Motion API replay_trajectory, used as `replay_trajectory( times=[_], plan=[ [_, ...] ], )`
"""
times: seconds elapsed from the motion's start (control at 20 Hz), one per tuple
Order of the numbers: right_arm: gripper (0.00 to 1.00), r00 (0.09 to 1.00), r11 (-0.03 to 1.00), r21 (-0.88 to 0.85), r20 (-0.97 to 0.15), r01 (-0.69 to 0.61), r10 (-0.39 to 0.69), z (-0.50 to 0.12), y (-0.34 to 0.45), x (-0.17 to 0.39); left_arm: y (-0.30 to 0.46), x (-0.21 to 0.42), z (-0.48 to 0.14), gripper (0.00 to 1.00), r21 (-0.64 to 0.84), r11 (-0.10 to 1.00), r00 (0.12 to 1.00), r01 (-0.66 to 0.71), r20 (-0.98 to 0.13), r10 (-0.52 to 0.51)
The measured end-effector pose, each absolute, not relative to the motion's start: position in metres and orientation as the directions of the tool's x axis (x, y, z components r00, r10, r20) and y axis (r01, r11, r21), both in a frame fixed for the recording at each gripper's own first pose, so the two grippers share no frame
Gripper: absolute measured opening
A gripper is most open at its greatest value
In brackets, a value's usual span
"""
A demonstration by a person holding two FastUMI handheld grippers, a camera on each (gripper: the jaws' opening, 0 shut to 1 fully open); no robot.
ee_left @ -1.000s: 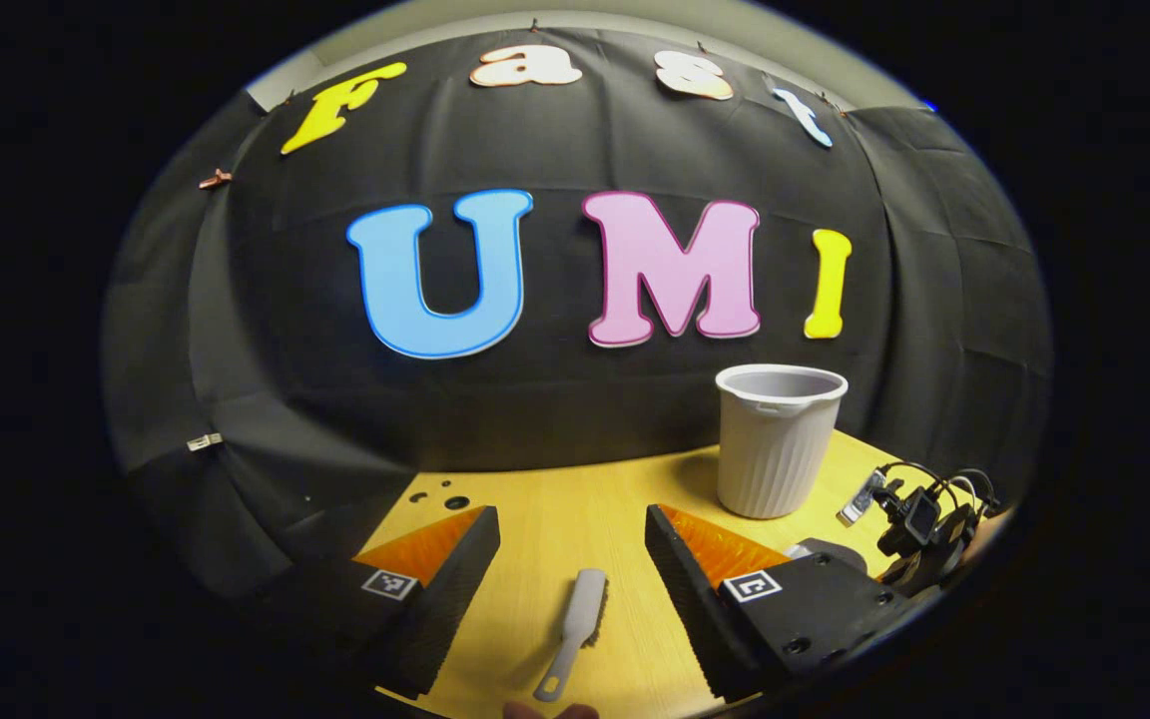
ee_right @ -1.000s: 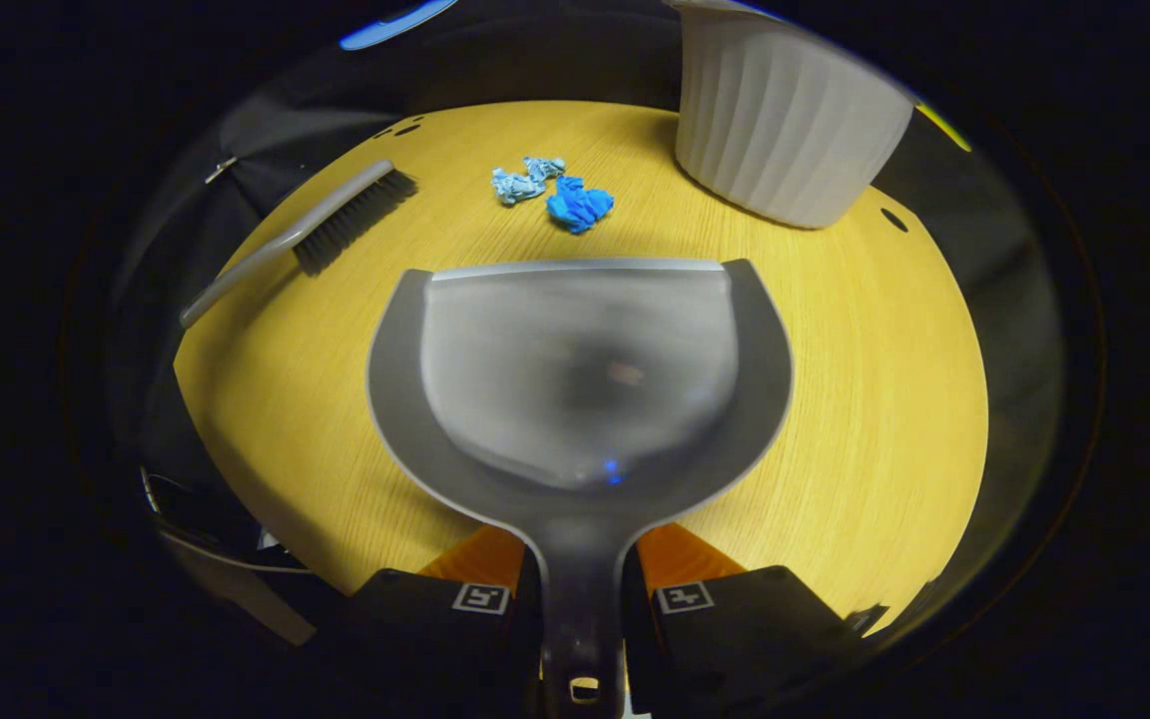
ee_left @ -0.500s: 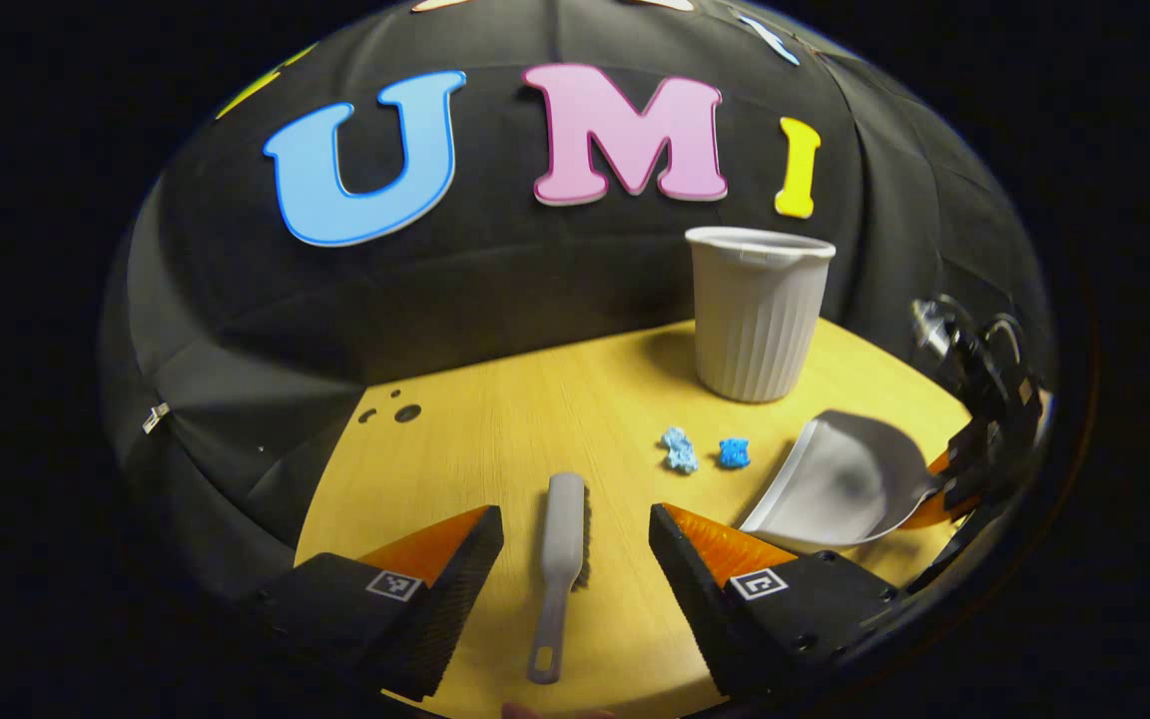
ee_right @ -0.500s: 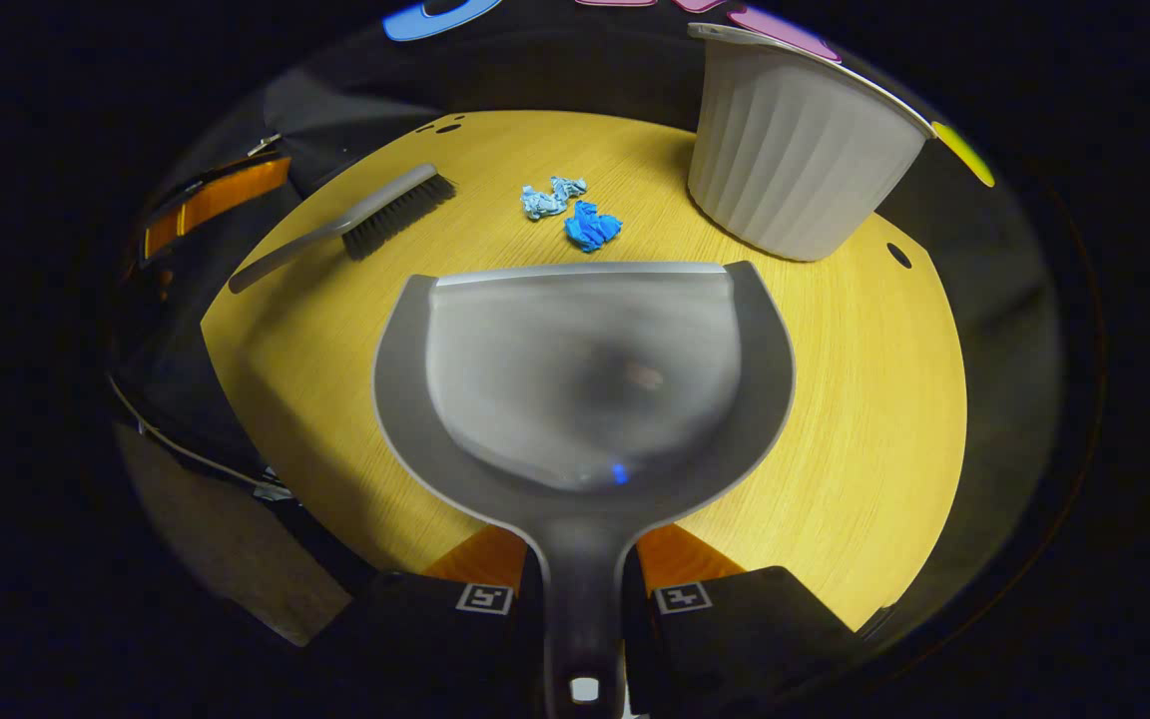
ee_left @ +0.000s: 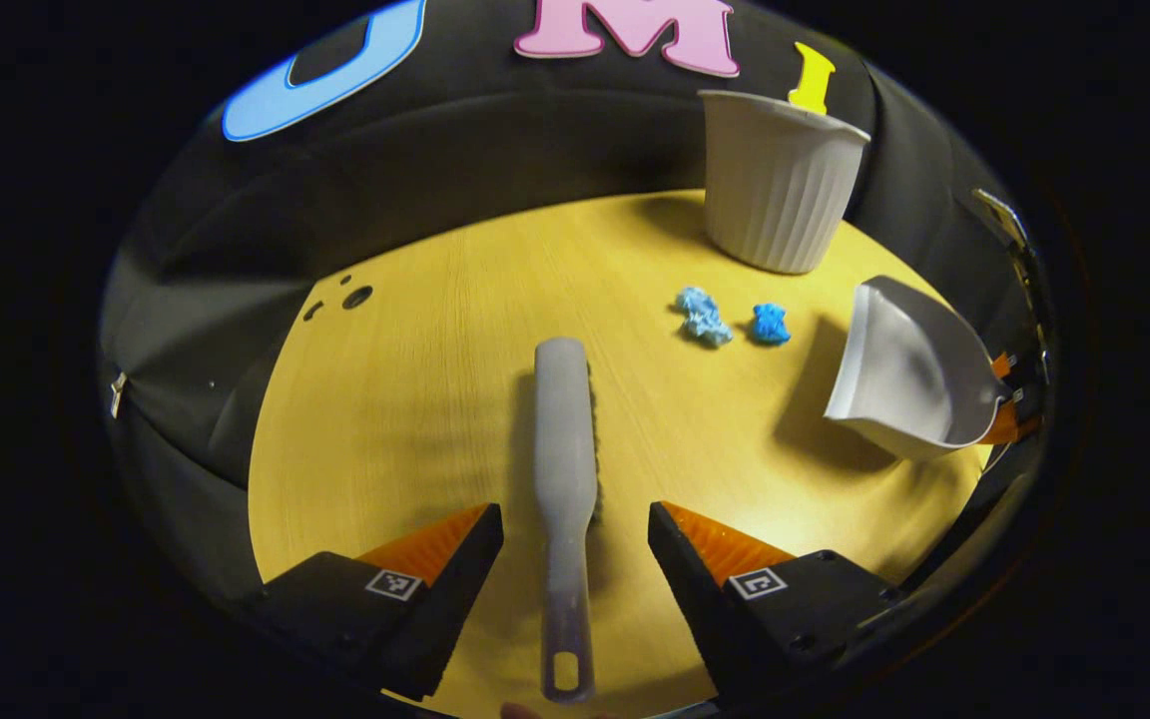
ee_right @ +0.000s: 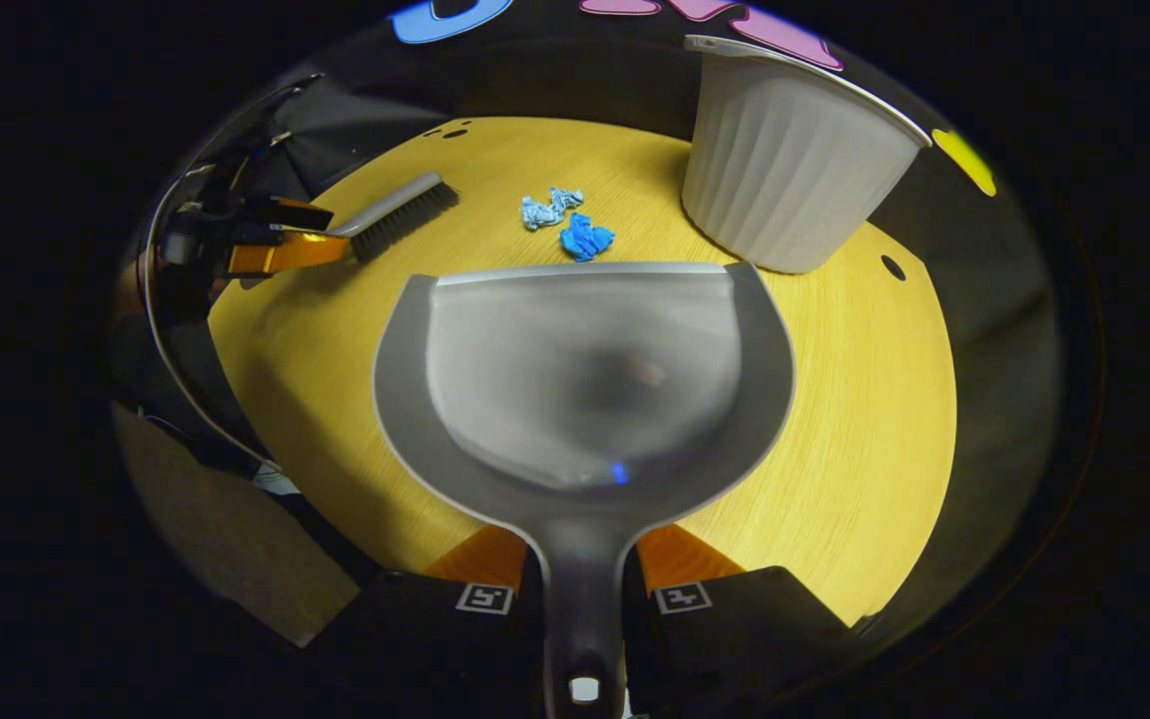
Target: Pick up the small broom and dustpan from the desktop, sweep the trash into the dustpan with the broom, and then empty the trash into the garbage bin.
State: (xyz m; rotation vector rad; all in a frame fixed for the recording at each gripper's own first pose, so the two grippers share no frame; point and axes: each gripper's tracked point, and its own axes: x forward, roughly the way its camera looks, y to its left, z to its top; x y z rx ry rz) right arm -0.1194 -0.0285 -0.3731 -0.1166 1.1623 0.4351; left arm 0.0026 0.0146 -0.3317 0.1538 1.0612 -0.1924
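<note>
The dustpan (ee_right: 583, 379) is held by its handle in the right gripper (ee_right: 583, 584); the left gripper (ee_left: 575, 559) fingers are spread wide astride the broom (ee_left: 565, 469) handle, ungrasped on the counter (ee_left: 415, 399); trash (ee_left: 725, 322) lies unswept at 1 o'clock; sweeping and emptying into the bin (ee_left: 778, 180) are outstanding.

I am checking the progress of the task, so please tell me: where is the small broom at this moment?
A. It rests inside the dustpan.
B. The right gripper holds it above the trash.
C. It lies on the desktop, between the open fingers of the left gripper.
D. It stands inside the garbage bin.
C: the broom lies flat on the desktop, its handle between the left gripper's spread fingers, which do not touch it.
</note>
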Motion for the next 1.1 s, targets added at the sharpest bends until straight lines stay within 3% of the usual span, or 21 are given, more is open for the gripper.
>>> replay_trajectory(
  times=[0.3, 0.5, 0.6, 0.7, 0.85, 0.95, 1.1],
  plan=[
    [0.36, 0.309, 0.903, 0.146, -0.907, -0.404, 0.285, -0.377, -0.024, -0.116, 0.016, -0.004, -0.369, 0.89, 0.013, 0.968, 0.335, 0.252, -0.939, -0.075],
    [0.36, 0.289, 0.897, 0.161, -0.91, -0.412, 0.296, -0.379, -0.02, -0.113, 0.007, -0.005, -0.371, 0.82, -0.043, 0.964, 0.294, 0.262, -0.948, -0.122],
    [0.36, 0.266, 0.89, 0.164, -0.917, -0.425, 0.296, -0.381, -0.02, -0.113, 0.008, -0.006, -0.371, 0.66, -0.048, 0.963, 0.287, 0.267, -0.95, -0.127],
    [0.36, 0.241, 0.887, 0.149, -0.931, -0.437, 0.275, -0.384, -0.025, -0.113, 0.006, -0.005, -0.37, 0.62, -0.042, 0.957, 0.285, 0.287, -0.95, -0.127],
    [0.36, 0.187, 0.887, 0.151, -0.949, -0.436, 0.254, -0.383, -0.029, -0.113, 0.005, 0.0, -0.371, 0.31, -0.001, 0.949, 0.283, 0.317, -0.954, -0.095],
    [0.36, 0.145, 0.886, 0.161, -0.958, -0.436, 0.246, -0.381, -0.03, -0.113, 0.004, 0.014, -0.366, 0.28, 0.045, 0.941, 0.309, 0.337, -0.949, -0.065],
    [0.36, 0.093, 0.889, 0.162, -0.971, -0.428, 0.222, -0.378, -0.035, -0.109, -0.01, 0.042, -0.359, 0.27, 0.021, 0.94, 0.328, 0.341, -0.94, -0.098]
  ],
)
